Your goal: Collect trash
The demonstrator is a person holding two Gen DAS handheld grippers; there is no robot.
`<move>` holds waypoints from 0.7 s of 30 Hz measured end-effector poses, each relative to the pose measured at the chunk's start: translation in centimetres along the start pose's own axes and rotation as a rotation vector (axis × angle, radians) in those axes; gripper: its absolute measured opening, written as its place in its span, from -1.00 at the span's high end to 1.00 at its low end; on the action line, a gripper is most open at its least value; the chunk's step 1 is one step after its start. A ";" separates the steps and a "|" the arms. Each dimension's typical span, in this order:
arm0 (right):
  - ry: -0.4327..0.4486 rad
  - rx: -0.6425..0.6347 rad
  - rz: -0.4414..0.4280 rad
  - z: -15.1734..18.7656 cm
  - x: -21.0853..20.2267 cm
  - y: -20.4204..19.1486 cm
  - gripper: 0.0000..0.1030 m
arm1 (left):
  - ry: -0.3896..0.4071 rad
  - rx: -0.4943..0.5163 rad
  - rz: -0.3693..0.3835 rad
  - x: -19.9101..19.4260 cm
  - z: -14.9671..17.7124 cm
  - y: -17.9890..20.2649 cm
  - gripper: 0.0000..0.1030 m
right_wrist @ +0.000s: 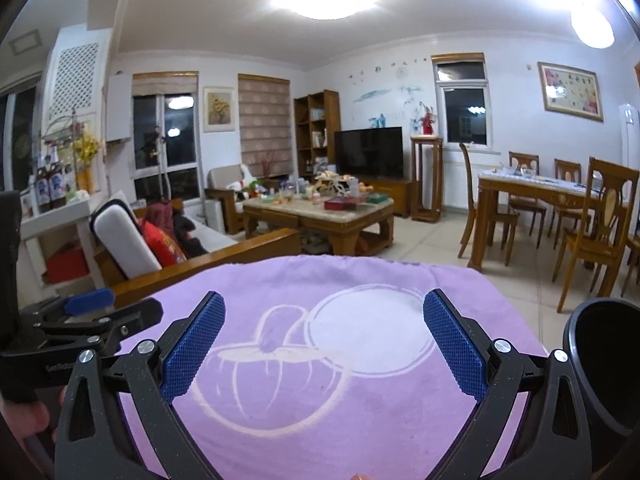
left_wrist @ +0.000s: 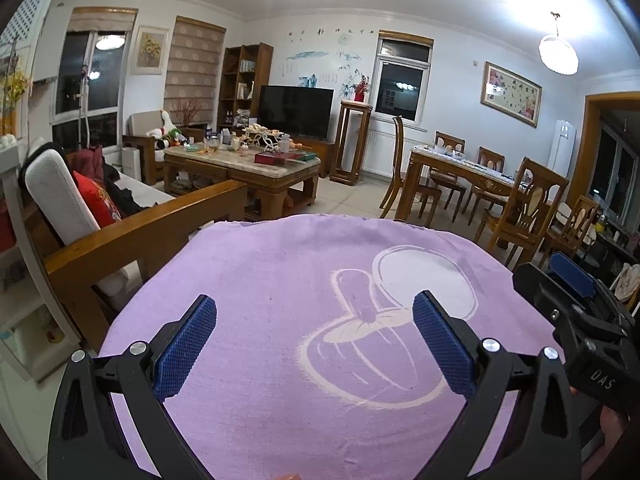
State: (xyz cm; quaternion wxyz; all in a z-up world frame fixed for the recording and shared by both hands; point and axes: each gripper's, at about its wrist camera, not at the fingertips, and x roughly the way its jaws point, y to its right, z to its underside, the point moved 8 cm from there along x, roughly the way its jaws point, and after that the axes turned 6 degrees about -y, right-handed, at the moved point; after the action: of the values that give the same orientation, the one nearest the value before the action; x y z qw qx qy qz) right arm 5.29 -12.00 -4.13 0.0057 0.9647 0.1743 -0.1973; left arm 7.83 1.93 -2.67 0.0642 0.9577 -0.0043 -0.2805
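Through the left wrist view, our left tongs [left_wrist: 314, 340] hang apart and empty over a purple cloth [left_wrist: 280, 264]; we judge the step is still the approach, so we should carry them level toward the cluttered coffee table [left_wrist: 244, 160], well apart ahead, where any trash would lie. Through the right wrist view, our right tongs [right_wrist: 322, 338] also gape empty; the same table [right_wrist: 316, 210] sits far beyond them.

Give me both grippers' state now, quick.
Left gripper: open, holding nothing, above the purple cloth.
Right gripper: open, holding nothing.
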 end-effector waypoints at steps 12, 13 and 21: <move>0.008 0.011 0.021 0.2 -0.6 0.3 -0.90 | 0.022 0.029 -0.042 -0.3 -0.1 0.1 -0.90; 0.005 0.014 0.020 0.2 -0.6 0.3 -0.90 | 0.023 0.032 -0.045 -0.3 -0.1 0.1 -0.90; -0.021 0.055 0.010 0.0 -0.1 0.9 -0.90 | 0.027 0.028 -0.078 -0.6 -0.1 0.0 -0.90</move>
State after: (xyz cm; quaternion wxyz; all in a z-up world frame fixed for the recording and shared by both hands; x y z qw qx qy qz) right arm 5.46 -12.85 -4.18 -0.0180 0.9632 0.1642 -0.2122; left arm 7.39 2.01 -2.28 0.0397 0.9616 0.0300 -0.2698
